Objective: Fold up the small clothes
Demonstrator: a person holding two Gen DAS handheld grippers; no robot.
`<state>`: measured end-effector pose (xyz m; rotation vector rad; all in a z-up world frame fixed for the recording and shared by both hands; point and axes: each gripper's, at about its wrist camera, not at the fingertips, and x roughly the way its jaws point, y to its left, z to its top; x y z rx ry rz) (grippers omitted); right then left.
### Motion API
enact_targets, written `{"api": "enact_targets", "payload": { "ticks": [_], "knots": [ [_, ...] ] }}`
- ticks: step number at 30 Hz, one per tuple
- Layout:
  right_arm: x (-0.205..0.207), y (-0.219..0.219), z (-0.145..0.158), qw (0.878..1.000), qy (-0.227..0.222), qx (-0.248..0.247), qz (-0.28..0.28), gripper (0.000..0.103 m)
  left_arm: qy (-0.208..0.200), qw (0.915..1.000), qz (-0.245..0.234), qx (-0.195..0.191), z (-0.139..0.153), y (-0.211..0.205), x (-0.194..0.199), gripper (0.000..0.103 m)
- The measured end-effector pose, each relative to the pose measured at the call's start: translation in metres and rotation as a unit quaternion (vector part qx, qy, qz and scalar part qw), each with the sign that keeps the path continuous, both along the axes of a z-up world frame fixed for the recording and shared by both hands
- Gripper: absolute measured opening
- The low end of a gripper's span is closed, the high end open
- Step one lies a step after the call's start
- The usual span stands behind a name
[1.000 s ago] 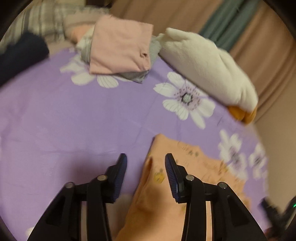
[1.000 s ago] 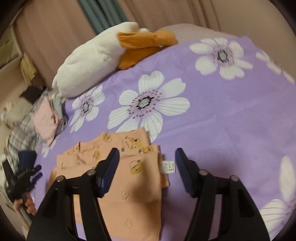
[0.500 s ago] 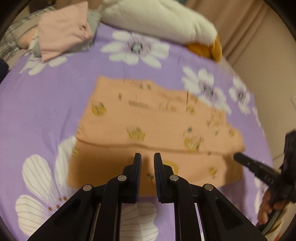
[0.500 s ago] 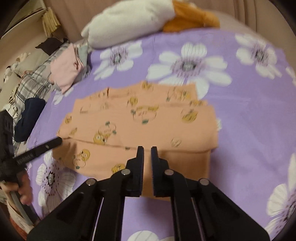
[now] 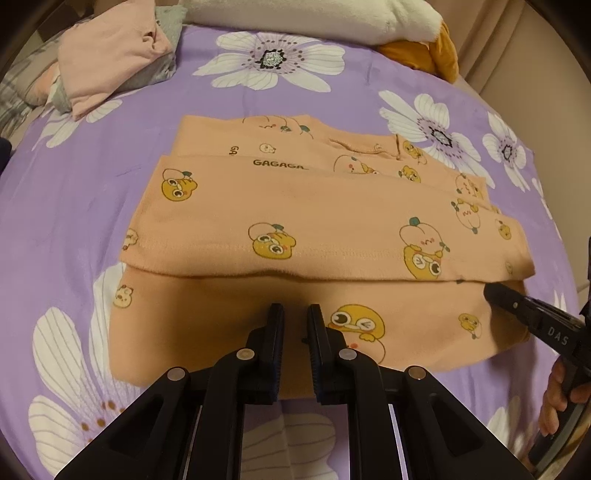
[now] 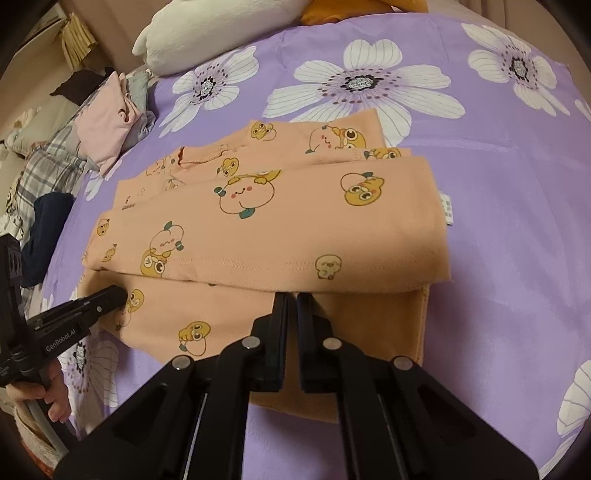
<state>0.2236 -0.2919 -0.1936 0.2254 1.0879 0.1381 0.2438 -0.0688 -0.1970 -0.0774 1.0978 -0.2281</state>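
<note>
An orange child's garment (image 5: pixel 332 221) (image 6: pixel 295 221) with cartoon prints lies flat on the purple flowered sheet (image 5: pixel 66 192), with one layer folded over its near part. My left gripper (image 5: pixel 295 314) points down at the bare lower layer near the front edge; its jaws stand almost together with only a thin slit and no cloth between them. In the right wrist view the left gripper (image 6: pixel 118 295) rests its tip by the fold's left end. My right gripper (image 6: pixel 291 297) is shut, tips at the hem of the folded layer. In the left wrist view the right gripper (image 5: pixel 493 291) shows at the garment's right end.
A stack of folded pink and grey clothes (image 5: pixel 114 62) (image 6: pixel 110 125) sits at the far left. A white and orange plush (image 5: pixel 314 14) (image 6: pixel 207 33) lies along the back. Plaid cloth and a dark blue garment (image 6: pixel 48 221) lie off the sheet's left side.
Both grippers went from open to shut and came down toward the orange garment. Each now points at its near part rather than at its end.
</note>
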Motion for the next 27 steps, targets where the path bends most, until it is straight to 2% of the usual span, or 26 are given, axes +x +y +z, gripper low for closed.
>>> {"api": "enact_targets", "payload": {
  "ticks": [4, 7, 8, 10, 12, 13, 15, 17, 19, 20, 21, 22, 23, 24, 25, 27],
  "knots": [
    [0.008, 0.003, 0.005, 1.000, -0.009, -0.003, 0.012, 0.004, -0.009, 0.9998, -0.019, 0.005, 0.005, 0.000, 0.013, 0.015],
    [0.033, 0.004, 0.016, 0.999, -0.038, -0.023, 0.020, 0.004, 0.030, 0.9992, -0.011, -0.023, 0.006, 0.007, 0.051, 0.015],
    [0.045, 0.002, 0.019, 0.999, -0.040, -0.023, 0.015, 0.004, 0.027, 0.9992, -0.007, -0.028, 0.011, 0.008, 0.064, 0.015],
    [0.080, -0.005, 0.027, 0.999, -0.048, -0.017, -0.006, 0.003, -0.016, 0.9996, 0.016, -0.016, 0.030, 0.011, 0.094, 0.015],
    [0.101, -0.017, 0.032, 0.997, -0.053, -0.012, -0.047, 0.004, -0.053, 0.9966, 0.063, 0.001, 0.049, 0.021, 0.112, 0.015],
    [0.106, -0.024, 0.037, 0.996, -0.057, -0.004, -0.066, 0.008, -0.067, 0.9948, 0.076, -0.006, 0.056, 0.026, 0.112, 0.015],
    [0.101, -0.034, 0.047, 0.993, -0.076, 0.019, -0.088, 0.010, -0.096, 0.9903, 0.094, -0.035, 0.064, 0.041, 0.097, 0.016],
    [0.081, -0.040, 0.053, 0.991, -0.087, 0.038, -0.090, 0.010, -0.097, 0.9880, 0.112, -0.042, 0.059, 0.055, 0.077, 0.023],
    [0.060, -0.044, 0.054, 0.991, -0.076, 0.057, -0.091, 0.012, -0.072, 0.9889, 0.116, -0.059, 0.049, 0.064, 0.062, 0.045],
    [0.049, -0.045, 0.053, 0.991, -0.065, 0.069, -0.091, 0.015, -0.054, 0.9885, 0.115, -0.082, 0.044, 0.070, 0.053, 0.049],
    [0.040, -0.046, 0.051, 0.991, -0.054, 0.082, -0.092, 0.018, -0.031, 0.9856, 0.117, -0.118, 0.036, 0.078, 0.041, 0.054],
    [0.027, -0.046, 0.048, 0.990, -0.035, 0.098, -0.095, 0.028, -0.012, 0.9810, 0.124, -0.148, 0.032, 0.085, 0.031, 0.060],
    [0.015, -0.047, 0.045, 0.989, -0.017, 0.107, -0.100, 0.044, 0.009, 0.9746, 0.136, -0.178, 0.026, 0.090, 0.024, 0.065],
    [0.003, -0.048, 0.041, 0.987, -0.003, 0.115, -0.110, 0.051, 0.033, 0.9648, 0.154, -0.211, 0.018, 0.099, 0.012, 0.072],
    [-0.013, -0.049, 0.037, 0.984, 0.010, 0.124, -0.128, 0.057, 0.051, 0.9544, 0.174, -0.238, 0.009, 0.107, -0.002, 0.075],
    [-0.036, -0.051, 0.035, 0.978, 0.014, 0.150, -0.146, 0.057, 0.081, 0.9391, 0.188, -0.276, -0.004, 0.114, -0.024, 0.075]
  ]
}}
